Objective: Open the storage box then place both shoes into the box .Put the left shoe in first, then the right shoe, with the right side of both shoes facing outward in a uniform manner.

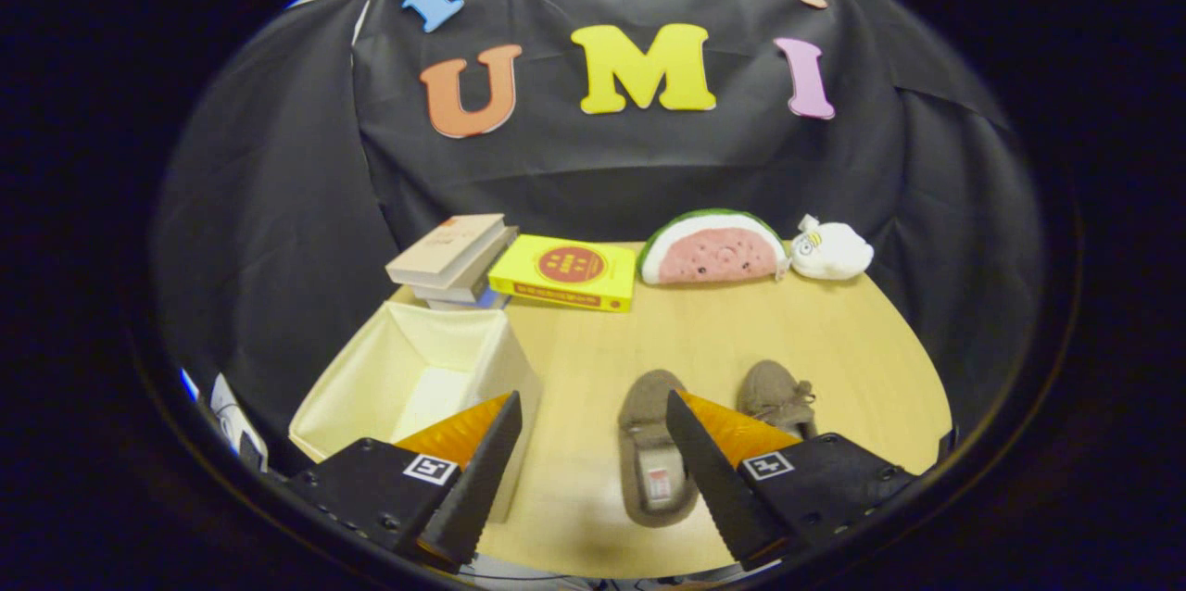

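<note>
Cream fabric storage box [408,369] already stands open on the desk [834,332]; both brown slippers [653,447] [776,396] remain outside, just ahead of the spread, empty fingers [593,480].

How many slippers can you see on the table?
2. One slipper lies between the open tool's fingers, touching neither. The other slipper lies beside it, partly hidden behind one finger. Both are beside the open storage box; its inside looks empty, though partly hidden.
</note>
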A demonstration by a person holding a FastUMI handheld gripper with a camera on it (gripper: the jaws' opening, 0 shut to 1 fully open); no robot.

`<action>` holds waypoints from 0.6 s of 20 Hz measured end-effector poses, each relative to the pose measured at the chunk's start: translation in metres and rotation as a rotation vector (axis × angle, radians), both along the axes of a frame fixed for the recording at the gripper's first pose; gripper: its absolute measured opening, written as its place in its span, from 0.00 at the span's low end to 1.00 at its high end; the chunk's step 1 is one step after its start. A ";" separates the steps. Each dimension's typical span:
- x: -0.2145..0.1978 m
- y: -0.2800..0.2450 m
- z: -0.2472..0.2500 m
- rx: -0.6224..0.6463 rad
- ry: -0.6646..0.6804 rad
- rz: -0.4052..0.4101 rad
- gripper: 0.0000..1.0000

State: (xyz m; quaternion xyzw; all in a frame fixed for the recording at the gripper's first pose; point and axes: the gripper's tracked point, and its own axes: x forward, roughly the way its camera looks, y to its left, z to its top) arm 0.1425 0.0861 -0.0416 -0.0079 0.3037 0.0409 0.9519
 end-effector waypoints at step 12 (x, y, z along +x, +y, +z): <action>0.020 -0.086 -0.125 -0.099 0.392 -0.028 0.79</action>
